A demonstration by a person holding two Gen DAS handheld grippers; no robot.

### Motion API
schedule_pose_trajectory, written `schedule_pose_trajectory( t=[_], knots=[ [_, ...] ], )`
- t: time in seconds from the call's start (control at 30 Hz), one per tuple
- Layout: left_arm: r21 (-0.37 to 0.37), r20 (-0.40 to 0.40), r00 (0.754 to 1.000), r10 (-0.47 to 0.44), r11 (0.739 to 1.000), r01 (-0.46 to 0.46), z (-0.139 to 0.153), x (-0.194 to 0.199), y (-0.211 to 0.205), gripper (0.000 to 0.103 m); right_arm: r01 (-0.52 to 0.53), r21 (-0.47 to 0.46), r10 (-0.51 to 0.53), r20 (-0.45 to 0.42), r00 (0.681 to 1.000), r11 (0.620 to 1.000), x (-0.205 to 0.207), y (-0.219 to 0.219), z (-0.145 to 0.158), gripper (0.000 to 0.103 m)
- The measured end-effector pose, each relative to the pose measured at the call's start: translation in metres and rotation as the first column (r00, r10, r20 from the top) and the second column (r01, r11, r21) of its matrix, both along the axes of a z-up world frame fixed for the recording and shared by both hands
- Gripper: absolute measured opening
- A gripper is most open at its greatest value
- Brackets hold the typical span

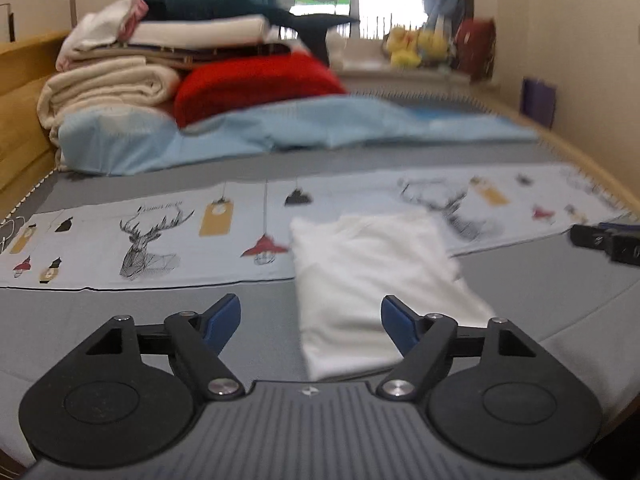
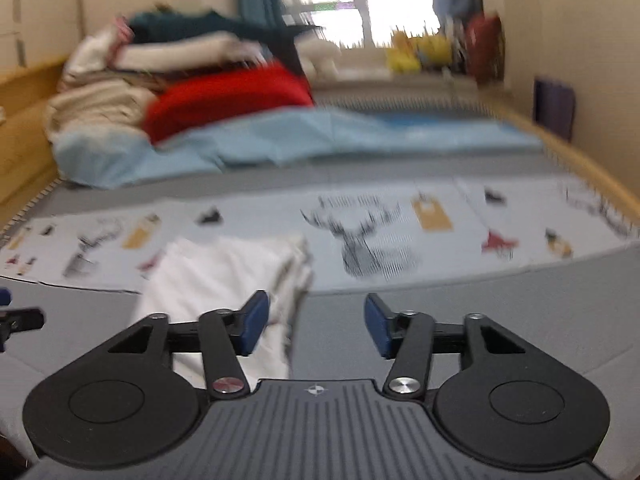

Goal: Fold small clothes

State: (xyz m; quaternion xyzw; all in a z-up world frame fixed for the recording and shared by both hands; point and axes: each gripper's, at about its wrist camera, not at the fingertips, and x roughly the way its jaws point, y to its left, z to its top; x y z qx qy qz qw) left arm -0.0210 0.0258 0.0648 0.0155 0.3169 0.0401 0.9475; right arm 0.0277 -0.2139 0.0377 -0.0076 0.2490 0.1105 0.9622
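Note:
A white folded garment (image 1: 372,276) lies on the grey bed, partly over a printed deer cloth (image 1: 152,236). My left gripper (image 1: 311,322) is open and empty, just in front of the garment's near edge, left of its middle. In the right wrist view the same garment (image 2: 224,280) lies at the left, its layered edge facing right. My right gripper (image 2: 316,326) is open and empty, its left fingertip (image 2: 254,320) over the garment's right edge. The right gripper's tip shows at the far right of the left wrist view (image 1: 608,240).
A light blue sheet (image 1: 280,132) lies crumpled across the bed behind the deer cloth. A pile of folded blankets (image 1: 132,68) with a red one (image 1: 256,84) stands at the back left. A wooden bed frame (image 1: 20,112) runs along the left. A windowsill with toys (image 1: 416,46) is at the far end.

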Motion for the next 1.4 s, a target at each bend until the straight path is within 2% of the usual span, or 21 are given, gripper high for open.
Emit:
schedule_pose_trajectory(
  t=[0.03,0.1,0.17,0.2,0.27,0.33,0.5,0.63,0.83,1.4],
  knots=[
    [-0.018,0.013,1.0,0.005,1.0,-0.004,0.001,-0.008,-0.004,0.085,-0.013,0.006,0.013,0.028,1.0,1.0,-0.014,0.001,0.004,0.068],
    [-0.057,0.018,1.0,0.018,0.998,-0.017,-0.002,-0.023,-0.012,0.086,-0.027,0.01,0.026,0.051,0.998,1.0,-0.034,0.003,0.008,0.082],
    [-0.094,-0.03,0.999,0.022,0.995,-0.025,-0.013,-0.032,-0.017,0.086,-0.039,0.019,0.038,0.049,0.998,0.999,-0.049,0.006,0.007,0.085],
    [-0.079,-0.049,0.998,0.037,0.996,-0.04,-0.017,-0.031,-0.021,0.086,-0.043,0.02,0.043,0.04,0.998,0.999,-0.052,0.008,0.007,0.086],
    [-0.009,-0.031,0.998,0.047,0.999,-0.047,-0.018,-0.032,-0.028,0.087,-0.054,-0.006,0.054,0.025,0.998,0.999,-0.054,0.016,0.003,0.087],
    [0.021,-0.012,0.999,0.041,0.999,-0.041,-0.021,-0.029,-0.028,0.09,-0.065,-0.055,0.067,0.019,0.998,0.996,-0.054,0.026,0.0,0.087],
    [-0.077,-0.088,0.994,0.06,0.995,-0.067,-0.032,-0.019,-0.016,0.09,-0.071,-0.065,0.068,-0.041,0.997,0.995,-0.047,0.035,-0.011,0.087],
    [-0.08,-0.107,0.991,0.083,0.993,-0.092,-0.036,-0.013,-0.013,0.09,-0.084,-0.089,0.076,-0.089,0.993,0.993,-0.041,0.044,-0.022,0.087],
    [-0.142,-0.146,0.985,0.091,0.983,-0.112,-0.042,-0.007,-0.007,0.09,-0.092,-0.108,0.08,-0.115,0.99,0.99,-0.036,0.054,-0.03,0.087],
    [-0.129,-0.151,0.985,0.079,0.987,-0.099,-0.044,-0.009,-0.011,0.09,-0.103,-0.091,0.092,-0.122,0.988,0.99,-0.033,0.053,-0.031,0.087]
  ],
)
